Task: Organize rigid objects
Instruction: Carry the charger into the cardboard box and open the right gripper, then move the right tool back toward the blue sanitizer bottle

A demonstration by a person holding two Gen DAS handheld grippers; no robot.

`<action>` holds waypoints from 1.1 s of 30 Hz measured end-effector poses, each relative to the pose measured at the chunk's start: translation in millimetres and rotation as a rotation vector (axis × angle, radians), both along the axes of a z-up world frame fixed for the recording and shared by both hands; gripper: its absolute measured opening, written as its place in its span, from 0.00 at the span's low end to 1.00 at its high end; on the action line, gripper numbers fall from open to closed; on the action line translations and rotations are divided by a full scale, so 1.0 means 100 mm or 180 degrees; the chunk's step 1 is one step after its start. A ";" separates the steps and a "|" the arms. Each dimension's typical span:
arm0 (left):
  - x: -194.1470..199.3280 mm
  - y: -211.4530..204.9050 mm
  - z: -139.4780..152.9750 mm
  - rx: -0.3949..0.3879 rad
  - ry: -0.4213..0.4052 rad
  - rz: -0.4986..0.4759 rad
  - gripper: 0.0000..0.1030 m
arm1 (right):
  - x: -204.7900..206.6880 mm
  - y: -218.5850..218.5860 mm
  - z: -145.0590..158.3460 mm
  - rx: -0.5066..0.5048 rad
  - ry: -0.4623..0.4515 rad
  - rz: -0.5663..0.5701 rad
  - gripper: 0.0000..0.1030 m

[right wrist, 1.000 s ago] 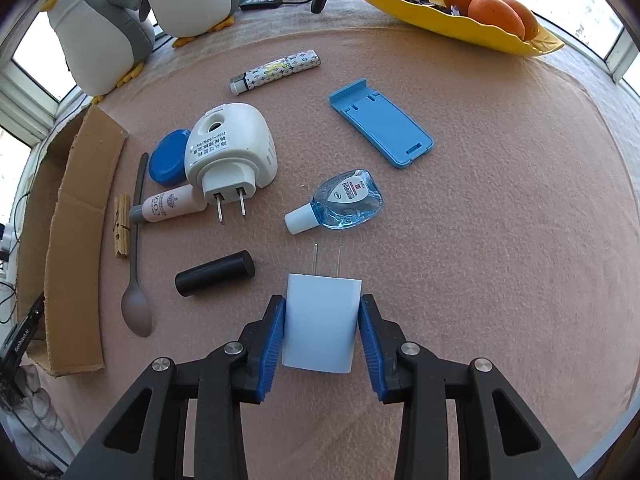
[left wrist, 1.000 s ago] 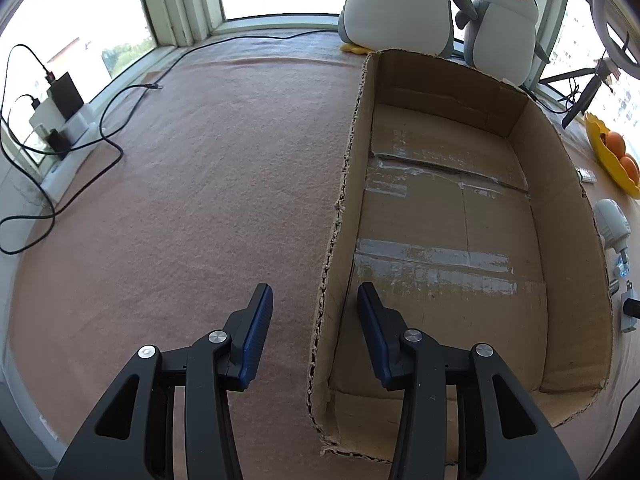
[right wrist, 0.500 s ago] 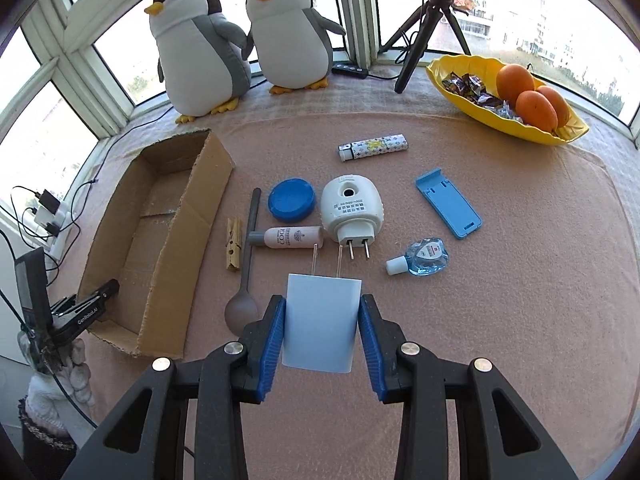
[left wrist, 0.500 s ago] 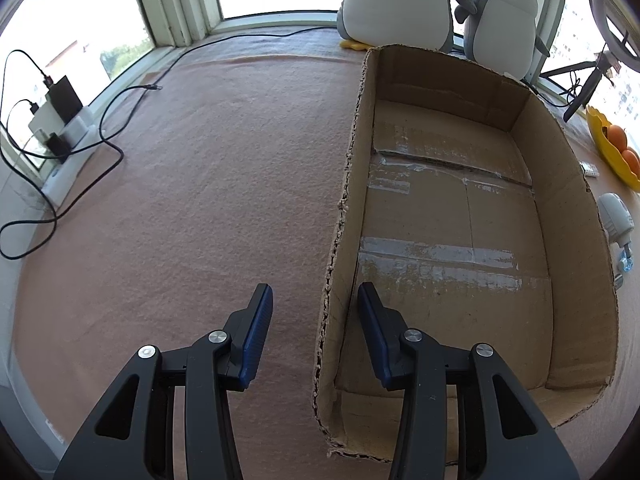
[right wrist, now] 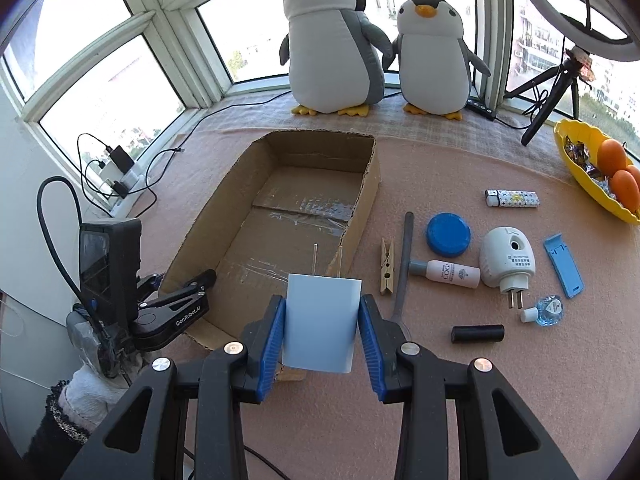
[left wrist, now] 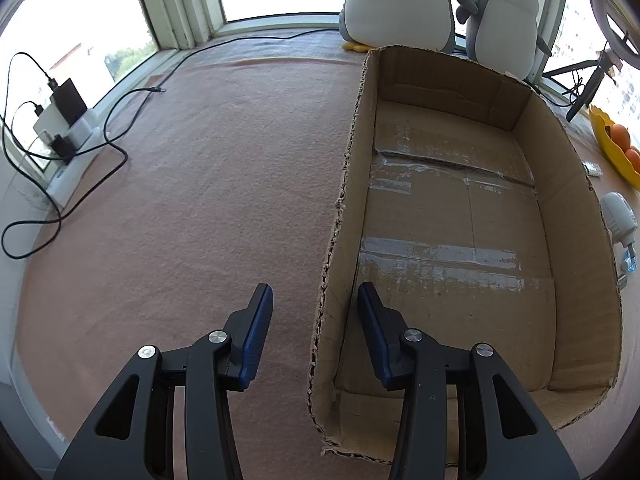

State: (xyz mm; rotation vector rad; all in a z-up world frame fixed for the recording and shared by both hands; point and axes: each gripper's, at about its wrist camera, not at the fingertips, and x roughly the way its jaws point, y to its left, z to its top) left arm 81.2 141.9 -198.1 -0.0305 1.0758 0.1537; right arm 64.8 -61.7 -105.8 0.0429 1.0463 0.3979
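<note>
Hand-held gripper on my right clamped a smooth white charger between its ribbed blue pads, prongs pointing forward, held above the near end of the corrugated cardboard box. My left hand-held gripper stood wide open and held nothing, its fingers straddling the box's ragged left wall without touching it. Both hovered over the pinkish felt-covered counter.

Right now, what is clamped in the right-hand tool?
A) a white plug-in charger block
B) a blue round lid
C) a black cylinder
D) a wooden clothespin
A: the right tool is shut on the white plug-in charger block, its two prongs pointing ahead toward the open cardboard box, while the other items lie on the table.
</note>
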 end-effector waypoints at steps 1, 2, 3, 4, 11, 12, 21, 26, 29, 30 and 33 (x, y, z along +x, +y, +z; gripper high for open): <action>0.00 0.00 0.00 0.0002 -0.0001 0.0001 0.42 | 0.00 0.06 -0.01 -0.0010 -0.0004 0.0032 0.32; 0.00 0.00 0.00 0.0004 -0.0003 0.0002 0.42 | 0.00 0.11 -0.03 -0.0019 -0.0002 0.0062 0.32; 0.00 0.00 0.00 0.0003 -0.0004 0.0003 0.42 | 0.01 0.16 -0.05 -0.0024 0.0005 0.0097 0.32; 0.00 0.00 0.00 0.0001 -0.0003 0.0003 0.42 | 0.01 0.21 -0.06 -0.0033 0.0007 0.0133 0.32; 0.01 0.01 0.01 -0.0008 -0.0005 0.0004 0.42 | 0.03 0.51 -0.22 -0.0182 0.0006 0.0284 0.32; 0.00 0.01 0.00 -0.0006 -0.0005 0.0003 0.42 | 0.03 0.55 -0.25 -0.0197 0.0017 0.0295 0.32; 0.00 0.01 0.00 -0.0005 -0.0005 0.0001 0.42 | 0.05 0.63 -0.32 -0.0282 0.0011 0.0353 0.39; 0.01 0.01 0.00 -0.0005 -0.0008 0.0006 0.42 | 0.06 0.58 -0.25 -0.0232 -0.0080 0.0281 0.57; 0.01 0.00 0.00 0.0004 -0.0010 0.0002 0.42 | 0.07 0.52 -0.23 -0.0192 -0.0076 0.0241 0.57; 0.01 0.00 0.00 0.0004 -0.0011 0.0003 0.42 | 0.08 0.50 -0.22 -0.0177 -0.0072 0.0224 0.57; 0.01 0.00 0.00 0.0005 -0.0010 0.0001 0.42 | 0.08 0.45 -0.20 -0.0157 -0.0071 0.0191 0.57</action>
